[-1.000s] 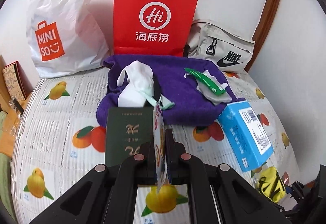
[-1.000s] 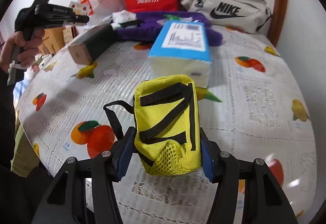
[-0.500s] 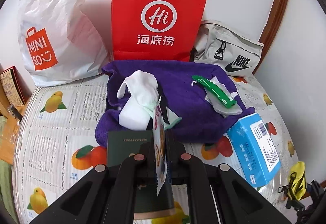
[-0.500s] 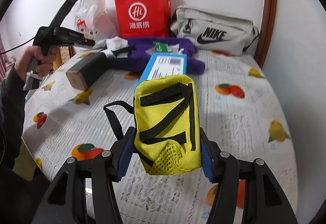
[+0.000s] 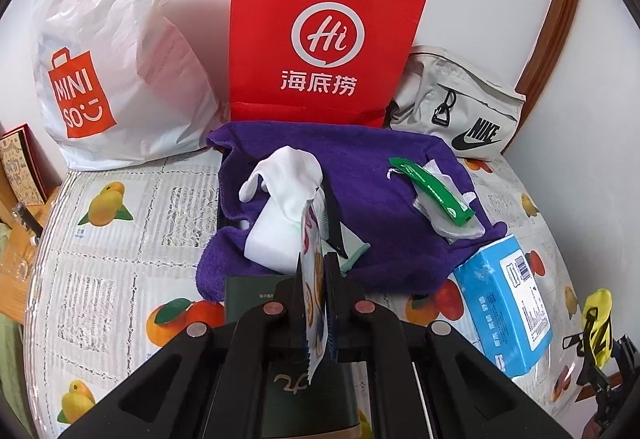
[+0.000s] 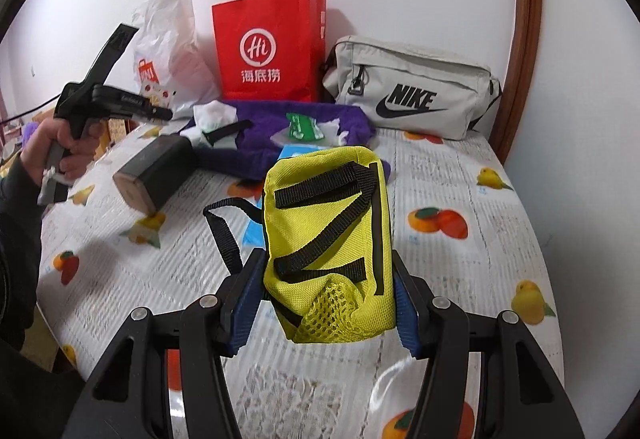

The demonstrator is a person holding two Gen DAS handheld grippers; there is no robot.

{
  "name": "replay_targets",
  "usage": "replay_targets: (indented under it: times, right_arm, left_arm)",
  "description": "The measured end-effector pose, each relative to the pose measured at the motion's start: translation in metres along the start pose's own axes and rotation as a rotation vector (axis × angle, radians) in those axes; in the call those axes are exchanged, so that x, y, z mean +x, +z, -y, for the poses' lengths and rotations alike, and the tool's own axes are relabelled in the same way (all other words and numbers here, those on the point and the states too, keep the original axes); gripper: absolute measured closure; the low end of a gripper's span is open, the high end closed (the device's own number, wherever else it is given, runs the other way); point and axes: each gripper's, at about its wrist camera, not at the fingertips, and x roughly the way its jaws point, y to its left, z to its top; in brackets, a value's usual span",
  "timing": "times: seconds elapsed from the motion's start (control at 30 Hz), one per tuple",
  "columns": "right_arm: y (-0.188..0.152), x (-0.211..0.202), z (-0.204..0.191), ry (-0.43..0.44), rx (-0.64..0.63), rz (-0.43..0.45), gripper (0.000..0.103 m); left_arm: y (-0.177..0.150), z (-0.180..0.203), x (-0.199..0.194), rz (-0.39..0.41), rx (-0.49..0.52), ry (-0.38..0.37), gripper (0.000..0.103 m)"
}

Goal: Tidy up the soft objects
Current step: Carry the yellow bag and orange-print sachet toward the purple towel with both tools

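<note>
Left wrist: left tongs (image 5: 316, 303) were clamped tight on thin printed packet (image 5: 314, 279), held edge-on above dark green box (image 5: 304, 379). Ahead, purple towel (image 5: 380, 215) lay on surface (image 5: 120, 259), carrying white cloth (image 5: 288, 179) and green sachet (image 5: 432, 191). Blue tissue pack (image 5: 504, 307) sat just right of towel.

Right wrist: right tongs (image 6: 328, 291) stood about half open, pads squeezing yellow pouch (image 6: 328, 239), lifted clear of surface. Red paper bag (image 6: 268, 47) and grey Nike bag (image 6: 412, 91) stood by wall.
</note>
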Motion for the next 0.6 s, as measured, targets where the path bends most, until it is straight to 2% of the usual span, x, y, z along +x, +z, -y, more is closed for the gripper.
replay_targets:
  times: [0.6]
  right_arm:
    - [0.055,0.037,-0.006,0.043,-0.031,0.052,0.045]
  left_arm:
    - [0.012,0.001,0.001,-0.004,0.01,0.006,0.096]
